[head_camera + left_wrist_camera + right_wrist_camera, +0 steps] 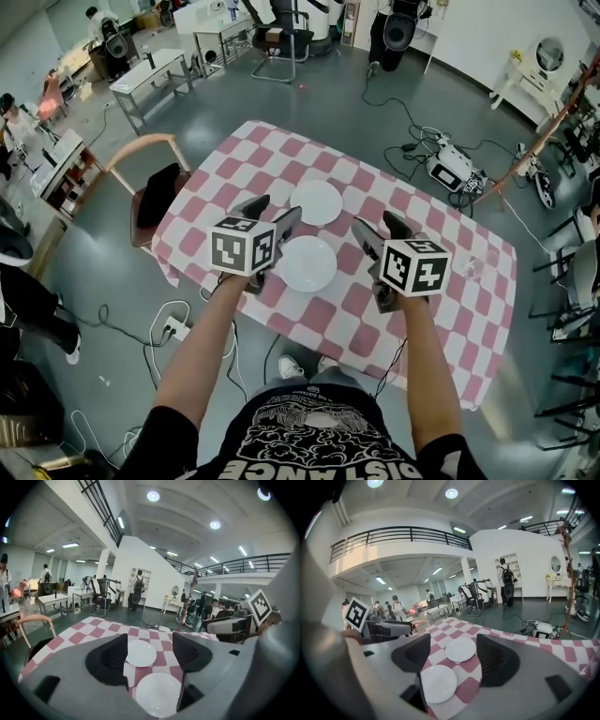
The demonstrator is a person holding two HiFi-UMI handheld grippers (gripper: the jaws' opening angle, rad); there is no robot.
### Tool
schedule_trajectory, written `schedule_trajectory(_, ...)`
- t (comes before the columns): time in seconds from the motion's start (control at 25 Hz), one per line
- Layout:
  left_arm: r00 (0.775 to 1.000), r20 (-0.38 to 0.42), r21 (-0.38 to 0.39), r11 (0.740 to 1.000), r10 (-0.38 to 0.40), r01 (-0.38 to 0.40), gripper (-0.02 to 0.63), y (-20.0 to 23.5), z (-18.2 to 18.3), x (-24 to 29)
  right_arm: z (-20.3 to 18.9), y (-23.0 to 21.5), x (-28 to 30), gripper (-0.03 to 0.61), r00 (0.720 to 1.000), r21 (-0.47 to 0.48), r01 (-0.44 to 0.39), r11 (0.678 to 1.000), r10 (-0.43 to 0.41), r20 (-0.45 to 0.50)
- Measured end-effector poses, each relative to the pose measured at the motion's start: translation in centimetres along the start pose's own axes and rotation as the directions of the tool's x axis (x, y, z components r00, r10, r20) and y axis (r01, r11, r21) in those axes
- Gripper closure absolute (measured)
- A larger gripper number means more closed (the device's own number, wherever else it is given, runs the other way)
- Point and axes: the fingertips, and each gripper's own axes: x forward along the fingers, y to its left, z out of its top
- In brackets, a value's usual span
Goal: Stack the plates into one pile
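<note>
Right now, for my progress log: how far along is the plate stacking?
Done: nothing; the far plate and near plate lie side by side, unstacked. In hand: nothing; left hand-held gripper and right hand-held gripper are open, empty. Left: set one plate on the other.

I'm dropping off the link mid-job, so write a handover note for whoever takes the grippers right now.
Grippers: the left gripper and the right gripper are both open and empty, held above the table.
Things: the near plate and the far plate lie separately on the checked tablecloth.
Done: nothing is stacked.
Left: lift one plate onto the other.
</note>
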Motion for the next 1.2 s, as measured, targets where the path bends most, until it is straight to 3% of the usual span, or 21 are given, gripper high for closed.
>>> schedule_trajectory(0.36, 0.989, 0.113, 0.092, 0.99, 0.093, -0.104, 0.281, -0.9, 3.1, 0.2, 3.8, -2.4, -1.4, 0.198, 0.99, -0.099, 0.052, 0.994, -0.039, 0.135)
schedule_trajectory(1.2, 0.988, 0.032, 0.119, 0.981, 0.151, -0.153, 0.281, -2.5, 2.6, 3.9, 1.9, -5.5, 1.4, 0.198, 0.995, -0.013, -0.08, 0.997, 0.081, 0.053)
